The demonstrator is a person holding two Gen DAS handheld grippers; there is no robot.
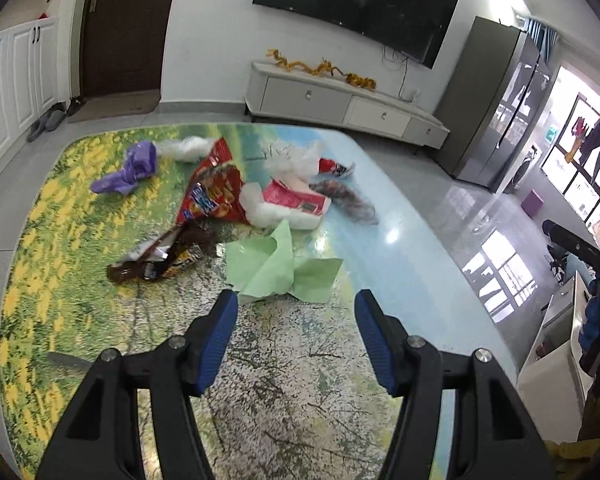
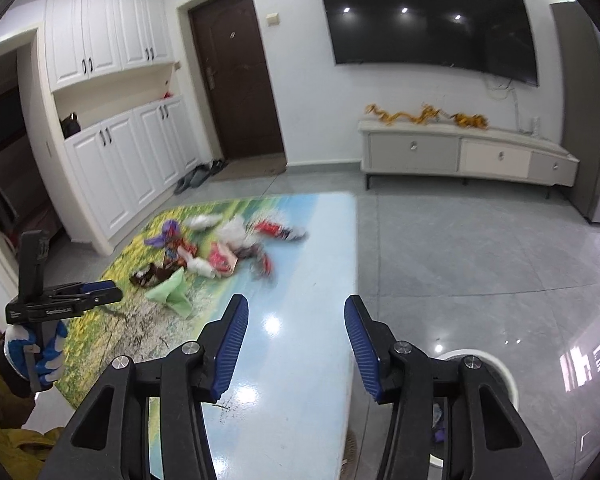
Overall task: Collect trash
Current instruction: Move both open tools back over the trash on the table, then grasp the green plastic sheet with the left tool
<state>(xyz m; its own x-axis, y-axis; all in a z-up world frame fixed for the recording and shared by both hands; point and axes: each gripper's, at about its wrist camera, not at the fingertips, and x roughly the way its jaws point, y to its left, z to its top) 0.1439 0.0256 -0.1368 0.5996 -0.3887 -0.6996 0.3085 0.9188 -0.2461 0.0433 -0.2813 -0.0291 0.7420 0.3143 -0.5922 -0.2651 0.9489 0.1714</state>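
Observation:
Trash lies in a heap on the table (image 1: 300, 380): a purple bag (image 1: 126, 170), a red snack wrapper (image 1: 214, 194), a brown wrapper (image 1: 156, 262), green paper (image 1: 272, 268), a red-and-white tissue pack (image 1: 296, 204) and white plastic (image 1: 296, 158). My left gripper (image 1: 296, 302) stands open just short of the green paper, with nothing between its fingers. My right gripper (image 2: 296, 308) is open and empty over the table's blue end (image 2: 300, 360), well short of the blurred heap (image 2: 220, 256). The right wrist view also shows the left gripper (image 2: 114, 292) from the side, held by a gloved hand (image 2: 36, 350).
A white round bin (image 2: 486, 364) stands on the floor by the table's near right corner, with scraps inside. Beyond the table are grey floor tiles (image 2: 480, 248), a low TV cabinet (image 2: 460, 152), a dark door (image 2: 236, 80) and white cupboards (image 2: 112, 176).

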